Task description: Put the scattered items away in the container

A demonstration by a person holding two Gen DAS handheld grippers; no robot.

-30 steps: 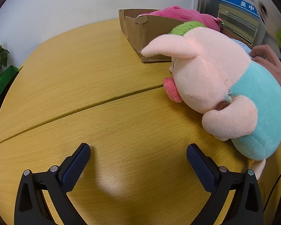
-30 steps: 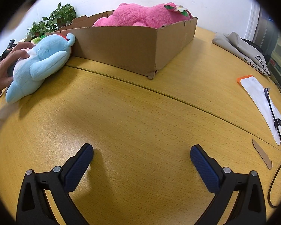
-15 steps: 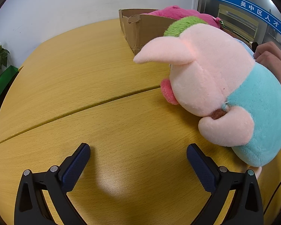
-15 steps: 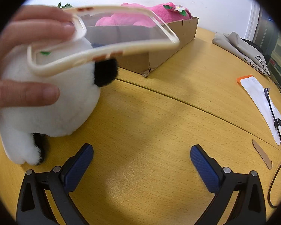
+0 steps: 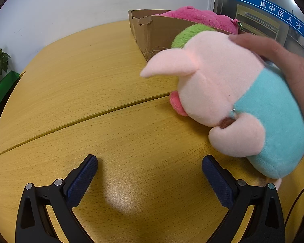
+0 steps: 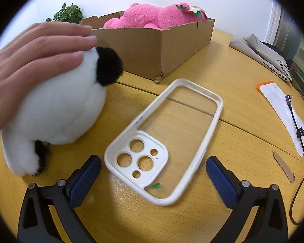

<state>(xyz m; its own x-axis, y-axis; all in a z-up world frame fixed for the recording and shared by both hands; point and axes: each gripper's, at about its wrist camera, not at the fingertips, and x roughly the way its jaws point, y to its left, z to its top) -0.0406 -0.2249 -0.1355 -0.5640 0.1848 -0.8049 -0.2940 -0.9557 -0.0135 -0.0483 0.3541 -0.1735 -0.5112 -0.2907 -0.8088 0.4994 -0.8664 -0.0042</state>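
A cardboard box (image 5: 152, 34) stands at the back of the wooden table and also shows in the right wrist view (image 6: 156, 46); a large pink plush (image 6: 152, 16) lies in it. A pink pig plush in a teal shirt (image 5: 233, 101) lies on the table right of my open, empty left gripper (image 5: 150, 174); a bare hand (image 5: 277, 56) rests on it. A green plush (image 5: 190, 32) shows behind it. In the right wrist view a white and black plush (image 6: 58, 109) sits at the left under a hand (image 6: 34, 54). A clear white-rimmed phone case (image 6: 164, 139) lies flat just ahead of my open, empty right gripper (image 6: 153, 174).
A potted plant (image 6: 66, 15) stands beyond the box. Folded grey cloth (image 6: 261, 54), a white packet with an orange edge (image 6: 281, 109), a cable (image 6: 298, 125) and a cardboard scrap (image 6: 283, 166) lie at the right. A seam crosses the table (image 5: 81, 119).
A hand set the white and black plush and the phone case on the table before the right gripper. The pig plush shifted slightly, with a hand now on it. Both grippers stayed still.
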